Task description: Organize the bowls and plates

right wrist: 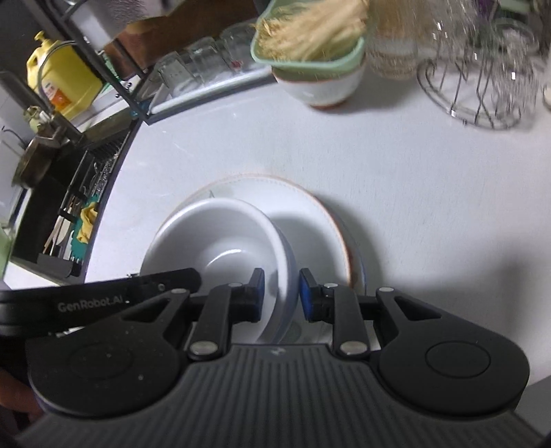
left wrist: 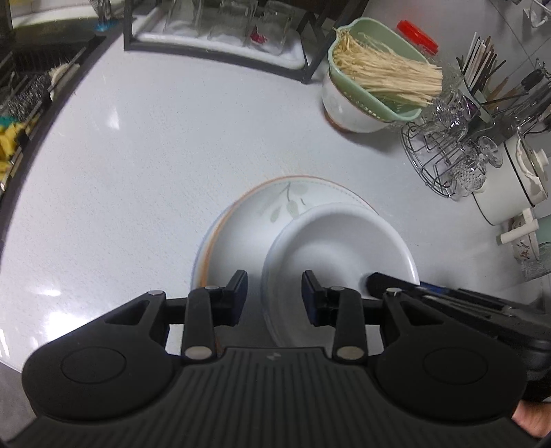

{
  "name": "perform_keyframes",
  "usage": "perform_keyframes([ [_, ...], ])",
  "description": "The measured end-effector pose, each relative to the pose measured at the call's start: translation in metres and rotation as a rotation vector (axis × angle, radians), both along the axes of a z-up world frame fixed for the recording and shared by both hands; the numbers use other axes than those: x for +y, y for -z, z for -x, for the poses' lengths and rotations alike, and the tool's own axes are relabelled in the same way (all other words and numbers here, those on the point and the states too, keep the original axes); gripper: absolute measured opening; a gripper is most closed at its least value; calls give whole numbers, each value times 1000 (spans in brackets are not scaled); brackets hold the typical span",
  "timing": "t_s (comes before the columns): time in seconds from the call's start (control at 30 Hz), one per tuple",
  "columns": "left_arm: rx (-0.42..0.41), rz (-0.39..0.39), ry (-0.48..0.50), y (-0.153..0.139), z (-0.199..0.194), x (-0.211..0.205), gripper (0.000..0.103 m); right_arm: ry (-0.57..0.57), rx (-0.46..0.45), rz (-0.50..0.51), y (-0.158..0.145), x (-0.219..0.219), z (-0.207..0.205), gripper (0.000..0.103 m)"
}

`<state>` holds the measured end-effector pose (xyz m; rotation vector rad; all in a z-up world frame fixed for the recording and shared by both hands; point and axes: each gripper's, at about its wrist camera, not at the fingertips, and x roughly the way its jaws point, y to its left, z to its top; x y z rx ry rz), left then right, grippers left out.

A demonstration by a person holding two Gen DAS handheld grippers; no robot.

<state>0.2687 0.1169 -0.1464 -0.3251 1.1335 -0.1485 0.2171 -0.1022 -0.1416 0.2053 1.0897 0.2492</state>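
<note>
A white bowl (left wrist: 339,244) sits tilted on a stack of plates with an orange rim and leaf print (left wrist: 272,206) on the white counter. My left gripper (left wrist: 274,296) is open, its jaws straddling the bowl's near left rim. My right gripper (right wrist: 281,294) is open too, its jaws either side of the bowl's right rim (right wrist: 286,262). The bowl (right wrist: 220,237) and the plates (right wrist: 310,213) show in the right wrist view. Each gripper's body appears in the other's view.
A green colander of pale dried strands (left wrist: 375,69) rests in a white bowl at the back. A wire rack with glasses (left wrist: 447,151), a utensil holder, a white pot (left wrist: 516,179), a black-framed rack of glasses (left wrist: 220,31) and a sink at the left (right wrist: 69,193) surround the counter.
</note>
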Motion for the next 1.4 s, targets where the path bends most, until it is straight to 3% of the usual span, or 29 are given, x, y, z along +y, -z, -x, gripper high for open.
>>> perform_keyframes([
  [0.1,-33,-34,-11,-17,5,4,47,2,-26,-16,-13,-6,2,36],
  [0.33,-132,-123,-44,-77,27,0,53,0,-138,-83,-59,-17,19,36],
  [0.47,-235,-158,-48,-121,48,-11,58,8,-247,-92,-96,-30,35,36],
  [0.67,-351,-188,-77,-174,89,-29,80,8,-383,-111,-142,-57,66,36],
  [0.73,-389,-192,-82,-186,105,-34,88,8,-425,-109,-153,-66,77,46],
  [0.8,-422,-186,-85,-196,122,-39,92,5,-465,-109,-159,-74,90,71],
  [0.87,-449,-201,-94,-204,141,-46,96,5,-495,-107,-163,-82,104,85],
  [0.9,-455,-210,-95,-206,149,-50,97,7,-507,-99,-165,-85,110,86],
  [1.07,-461,-252,-85,-208,185,-67,99,6,-578,-93,-172,-100,145,86],
  [1.4,-448,-240,-96,-201,226,-75,100,21,-553,-78,-162,-112,185,88],
])
